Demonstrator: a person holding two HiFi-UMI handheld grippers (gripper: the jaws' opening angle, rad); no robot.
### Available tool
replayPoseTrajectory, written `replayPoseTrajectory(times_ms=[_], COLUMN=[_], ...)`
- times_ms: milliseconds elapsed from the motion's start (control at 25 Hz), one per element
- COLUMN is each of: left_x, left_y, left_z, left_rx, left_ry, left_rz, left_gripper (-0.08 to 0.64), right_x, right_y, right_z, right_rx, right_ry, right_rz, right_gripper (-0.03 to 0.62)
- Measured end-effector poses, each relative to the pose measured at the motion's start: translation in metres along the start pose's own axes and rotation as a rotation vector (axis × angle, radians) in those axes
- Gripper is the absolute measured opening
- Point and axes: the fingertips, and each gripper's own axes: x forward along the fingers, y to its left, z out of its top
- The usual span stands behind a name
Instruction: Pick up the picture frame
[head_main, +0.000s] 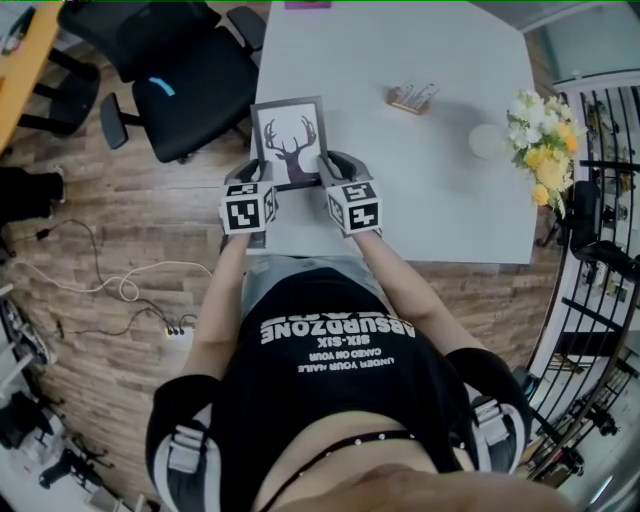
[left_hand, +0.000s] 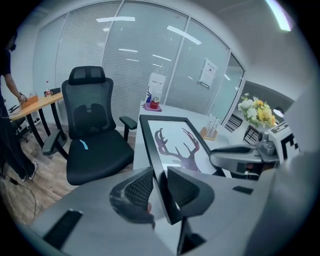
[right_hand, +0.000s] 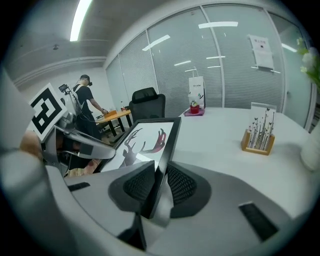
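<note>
The picture frame (head_main: 289, 140) is black-edged with a dark deer-antler print on white. It hangs above the near left part of the white table (head_main: 450, 190), held by both sides. My left gripper (head_main: 262, 178) is shut on the frame's left edge, and in the left gripper view the frame (left_hand: 172, 145) runs up from between the pads (left_hand: 139, 187) of my left gripper (left_hand: 159, 187). My right gripper (head_main: 330, 168) is shut on the right edge; in the right gripper view the frame (right_hand: 150, 137) stands edge-on in that right gripper (right_hand: 159, 186).
A wooden card holder (head_main: 412, 97) and a flower bouquet (head_main: 543, 145) in a white vase stand farther back on the table. A black office chair (head_main: 185, 85) stands left of the table. Cables (head_main: 110, 285) lie on the wood floor. A person (right_hand: 85, 107) stands by an orange desk.
</note>
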Motion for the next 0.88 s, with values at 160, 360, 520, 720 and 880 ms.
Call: replayPoseTrajectory(times_ms=[160,360,520,720,880], left_x=[-0.010,-0.022,-0.034,-0.049,-0.064], left_y=[-0.003,-0.009,-0.014,-0.018,-0.021], left_z=[0.015,0.029,0.038,0.051,0.064], left_rx=[0.012,0.032,0.045,0.032,0.038], left_ry=[-0.038,-0.085,-0.125,-0.165,-0.207], left_rz=[0.000,-0.002,-0.001,0.000,0.003], left_gripper=[0.100,0.098,0.098,0.099,0.099], right_x=[-0.010,-0.021,-0.032,-0.048,-0.061], right_y=[0.001,0.002,0.005,0.010,0.016], right_z=[0.017,0.032,0.043,0.063,0.079], right_rx=[-0.022,-0.028,-0.051,-0.067,-0.090], right_ry=[-0.050,-0.094,-0.123,-0.180,-0.220], right_rz=[-0.015,-0.029,-0.034,-0.028,-0.030], right_gripper=[0.092,0.092,0.092,0.092,0.092])
